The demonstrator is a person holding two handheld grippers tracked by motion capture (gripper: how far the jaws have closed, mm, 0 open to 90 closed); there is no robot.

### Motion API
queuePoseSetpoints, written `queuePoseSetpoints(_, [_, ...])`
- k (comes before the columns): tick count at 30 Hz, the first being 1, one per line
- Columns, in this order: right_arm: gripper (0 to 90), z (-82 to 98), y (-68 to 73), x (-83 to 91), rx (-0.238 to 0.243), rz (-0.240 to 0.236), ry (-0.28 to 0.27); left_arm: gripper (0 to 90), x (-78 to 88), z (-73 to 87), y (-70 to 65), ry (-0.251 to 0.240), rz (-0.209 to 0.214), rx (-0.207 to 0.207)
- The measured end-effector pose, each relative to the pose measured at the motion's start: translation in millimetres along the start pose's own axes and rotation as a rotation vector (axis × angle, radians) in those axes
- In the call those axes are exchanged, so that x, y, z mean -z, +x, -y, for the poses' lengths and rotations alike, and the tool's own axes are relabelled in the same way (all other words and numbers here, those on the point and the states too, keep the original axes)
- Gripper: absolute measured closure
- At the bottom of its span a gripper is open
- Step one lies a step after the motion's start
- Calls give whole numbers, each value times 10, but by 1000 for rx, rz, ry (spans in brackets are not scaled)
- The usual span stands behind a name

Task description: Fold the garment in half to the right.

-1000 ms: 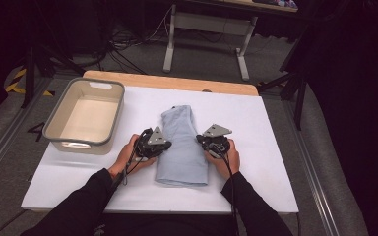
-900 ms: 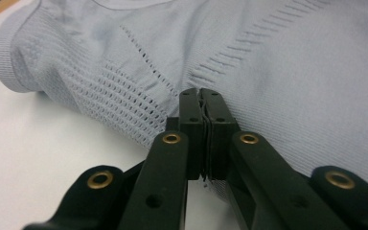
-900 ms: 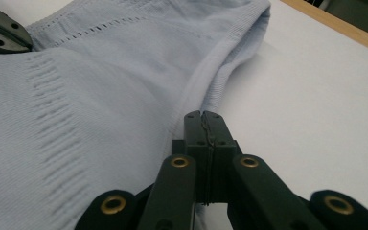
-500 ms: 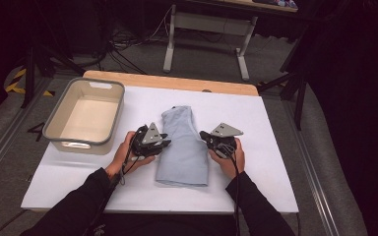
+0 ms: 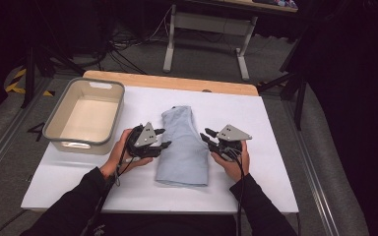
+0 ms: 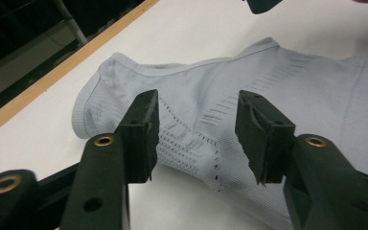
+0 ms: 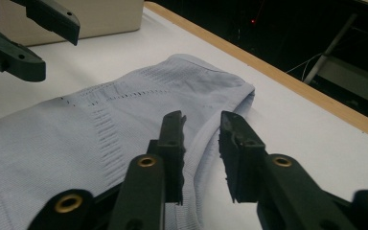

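A folded light-blue knit garment (image 5: 183,145) lies flat in the middle of the white table cover, long side running away from me. My left gripper (image 5: 165,137) hovers at its left edge. In the left gripper view this gripper (image 6: 197,103) has its jaws apart above the garment (image 6: 278,81), with no cloth between the pads. My right gripper (image 5: 204,133) hovers at the right edge. Seen in its own view, the right gripper (image 7: 202,124) shows a narrower gap over the garment's (image 7: 91,124) hem and grips nothing. Both pairs of jaws have just been opening.
A beige plastic bin (image 5: 78,146) stands at the left of the table, and its wall (image 7: 100,19) shows in the right gripper view. A wooden table edge (image 5: 177,82) runs along the back. Table legs and cables lie on the floor beyond.
Both grippers have come up and drawn slightly outward from the garment's sides. Their jaws, shut a second ago, now stand apart. The garment lies where it was.
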State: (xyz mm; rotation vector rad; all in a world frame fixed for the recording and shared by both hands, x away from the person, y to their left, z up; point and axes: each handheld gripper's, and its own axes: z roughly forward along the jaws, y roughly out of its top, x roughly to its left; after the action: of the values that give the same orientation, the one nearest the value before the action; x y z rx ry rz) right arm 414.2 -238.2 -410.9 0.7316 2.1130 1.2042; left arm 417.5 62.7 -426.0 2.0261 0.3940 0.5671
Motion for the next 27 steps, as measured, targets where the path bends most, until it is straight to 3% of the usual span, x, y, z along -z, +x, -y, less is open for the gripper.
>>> queuePoseSetpoints(9, [479, -6, 41, 48, 13, -2, -37, 358, 133, -15, 24, -22, -9, -9])
queuePoseSetpoints(10, [424, -8, 53, 59, 19, 1, -46, 348, 155, -14, 30, -25, -15, -12])
queuePoseSetpoints(17, [315, -6, 91, 100, 30, 5, -74, 263, 257, -3, 53, -32, -19, -16])
queuePoseSetpoints(18, [267, -4, 114, 116, 38, 12, -76, 247, 273, 4, 48, -35, -25, -18])
queuePoseSetpoints(24, [191, 18, 137, 154, 45, 13, -85, 181, 326, 15, 0, -22, -34, -43])
queuePoseSetpoints(27, [168, 41, 139, 214, 34, 34, -110, 157, 347, 38, -29, -20, -17, -41])
